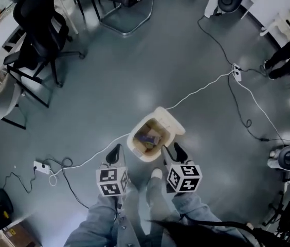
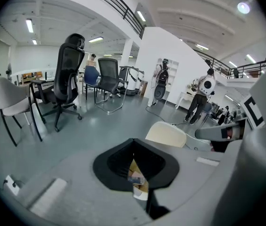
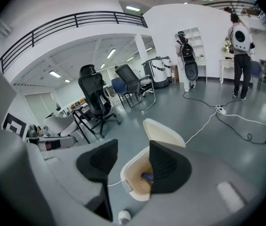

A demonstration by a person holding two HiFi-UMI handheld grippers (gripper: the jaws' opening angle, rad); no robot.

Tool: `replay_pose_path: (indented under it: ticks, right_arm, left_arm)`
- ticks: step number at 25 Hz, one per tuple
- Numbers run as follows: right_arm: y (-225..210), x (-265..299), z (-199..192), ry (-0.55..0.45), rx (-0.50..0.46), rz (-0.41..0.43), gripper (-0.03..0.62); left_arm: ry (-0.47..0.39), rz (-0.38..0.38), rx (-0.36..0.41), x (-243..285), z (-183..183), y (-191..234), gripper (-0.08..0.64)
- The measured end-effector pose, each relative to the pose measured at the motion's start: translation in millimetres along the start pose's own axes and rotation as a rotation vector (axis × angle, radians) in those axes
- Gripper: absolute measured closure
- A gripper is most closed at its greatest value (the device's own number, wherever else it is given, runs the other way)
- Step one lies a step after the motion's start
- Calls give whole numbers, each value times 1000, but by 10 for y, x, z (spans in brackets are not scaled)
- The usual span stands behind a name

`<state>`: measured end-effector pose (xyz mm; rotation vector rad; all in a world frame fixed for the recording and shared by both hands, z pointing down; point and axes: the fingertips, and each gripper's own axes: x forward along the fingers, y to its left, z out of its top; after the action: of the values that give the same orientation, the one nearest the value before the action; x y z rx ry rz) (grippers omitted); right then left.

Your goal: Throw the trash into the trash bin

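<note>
A cream trash bin stands on the grey floor with its lid swung open; scraps of trash lie inside. Both grippers hover just in front of it, one at each side. My left gripper is shut with nothing held; in its own view the left gripper shows the trash only through a thin slit below its pads, and the lid rises behind. My right gripper is open and empty. In its own view the right gripper frames the bin, where a bluish piece of trash rests.
A white cable crosses the floor past the bin, from a power strip to another strip. Black office chairs stand at the upper left. My legs and a shoe are below the grippers. A person stands far off.
</note>
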<state>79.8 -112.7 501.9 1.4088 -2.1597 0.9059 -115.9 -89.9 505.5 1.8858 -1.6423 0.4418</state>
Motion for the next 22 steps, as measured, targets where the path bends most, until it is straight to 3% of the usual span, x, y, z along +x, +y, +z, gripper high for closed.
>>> replay_pose_path:
  ticks: [3,9,15,22]
  right_arm:
    - [102,-390,237,-12,23,0,479]
    - [324,-1005,663,-51,-7,8,542]
    - [353,-1334,1033,-130,-44,-48,568]
    - [-78,-1844,1456,-256,-31,-179,586]
  left_arm:
    - [-22,-1,-11,-298,333,-144,552]
    - [-98,-33,21,-768,1012,-457,552]
    - [-187,-94,88,-1050,1530,-699,552]
    - [-292,-98,119,-1226,1959,-658,552]
